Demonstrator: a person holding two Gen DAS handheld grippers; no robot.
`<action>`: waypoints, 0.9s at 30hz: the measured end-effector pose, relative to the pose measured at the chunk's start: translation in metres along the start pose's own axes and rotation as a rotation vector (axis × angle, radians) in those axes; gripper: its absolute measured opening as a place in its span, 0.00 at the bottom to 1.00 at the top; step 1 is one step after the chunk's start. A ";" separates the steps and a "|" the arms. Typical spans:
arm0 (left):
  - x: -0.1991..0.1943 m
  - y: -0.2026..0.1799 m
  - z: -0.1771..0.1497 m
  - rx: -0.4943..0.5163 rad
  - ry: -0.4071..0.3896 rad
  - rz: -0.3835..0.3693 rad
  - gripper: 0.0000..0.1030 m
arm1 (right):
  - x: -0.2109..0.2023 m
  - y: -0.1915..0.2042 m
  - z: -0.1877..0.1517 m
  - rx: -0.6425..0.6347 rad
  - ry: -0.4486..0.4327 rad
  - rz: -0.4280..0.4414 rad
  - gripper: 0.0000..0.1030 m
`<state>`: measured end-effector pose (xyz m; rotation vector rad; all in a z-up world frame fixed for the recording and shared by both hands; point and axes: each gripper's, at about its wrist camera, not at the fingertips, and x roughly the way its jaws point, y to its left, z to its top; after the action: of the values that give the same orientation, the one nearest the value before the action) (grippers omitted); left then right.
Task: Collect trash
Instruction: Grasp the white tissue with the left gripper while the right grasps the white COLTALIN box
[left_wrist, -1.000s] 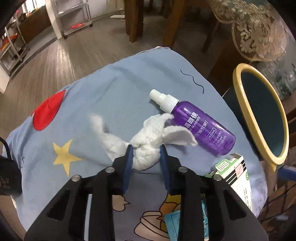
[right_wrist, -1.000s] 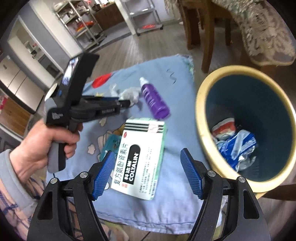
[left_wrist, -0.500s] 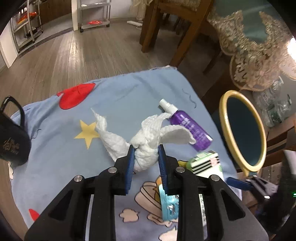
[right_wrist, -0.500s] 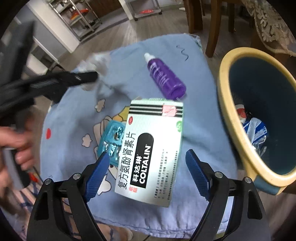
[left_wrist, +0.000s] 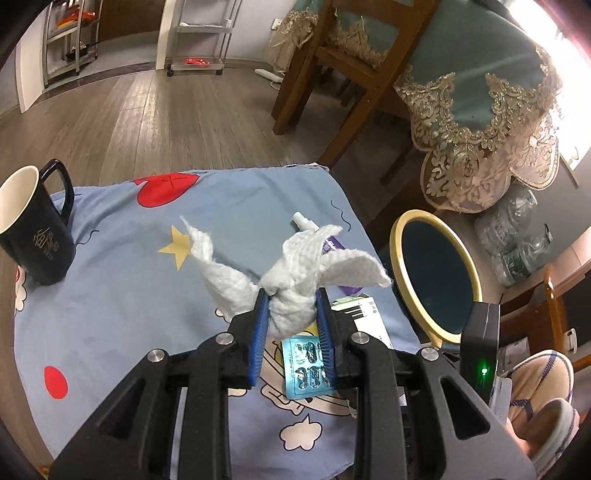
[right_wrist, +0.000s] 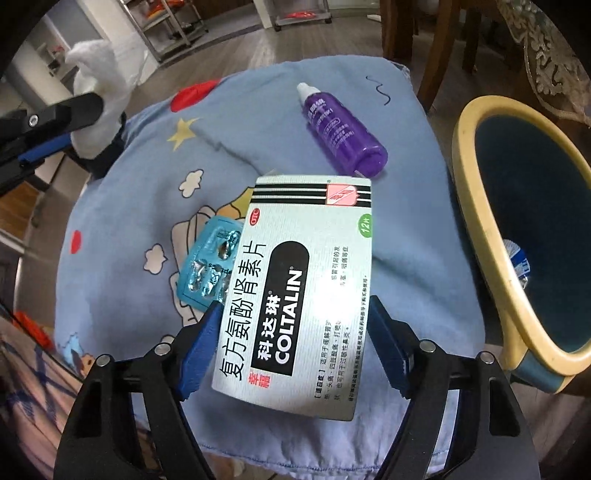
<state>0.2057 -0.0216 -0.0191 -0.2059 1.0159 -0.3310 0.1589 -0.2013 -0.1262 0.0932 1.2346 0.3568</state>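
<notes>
Left gripper (left_wrist: 290, 314) pinching tissue (left_wrist: 295, 273); could snag. Right gripper (right_wrist: 293, 345) wide, just narrowed, straddling box (right_wrist: 299, 295) near front edge; could skid off.

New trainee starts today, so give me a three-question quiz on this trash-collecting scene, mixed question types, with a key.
1. True or false: the left hand-held gripper is shut on the white tissue wad.
2. Multiple choice: the medicine box lies between the fingers of the right hand-held gripper, which are
A. clamped on it
B. open around it
C. holding the purple spray bottle
3. Fill in: beside the box, partly under its edge, lies a teal ____ pack.

Key
1. True
2. B
3. blister; the yellow-rimmed bin stands to the right of the blue cloth.
</notes>
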 end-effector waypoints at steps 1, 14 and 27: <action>0.000 0.000 -0.001 -0.003 -0.002 0.000 0.24 | -0.003 0.000 -0.001 -0.002 -0.005 0.000 0.75; -0.004 0.001 -0.008 -0.030 -0.021 -0.018 0.24 | -0.060 -0.008 -0.006 -0.038 -0.130 0.042 0.38; 0.004 -0.004 -0.015 -0.024 -0.002 -0.005 0.24 | -0.051 -0.013 -0.010 -0.013 -0.086 0.090 0.29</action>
<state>0.1945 -0.0275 -0.0288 -0.2305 1.0177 -0.3235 0.1380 -0.2308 -0.0866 0.1514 1.1457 0.4349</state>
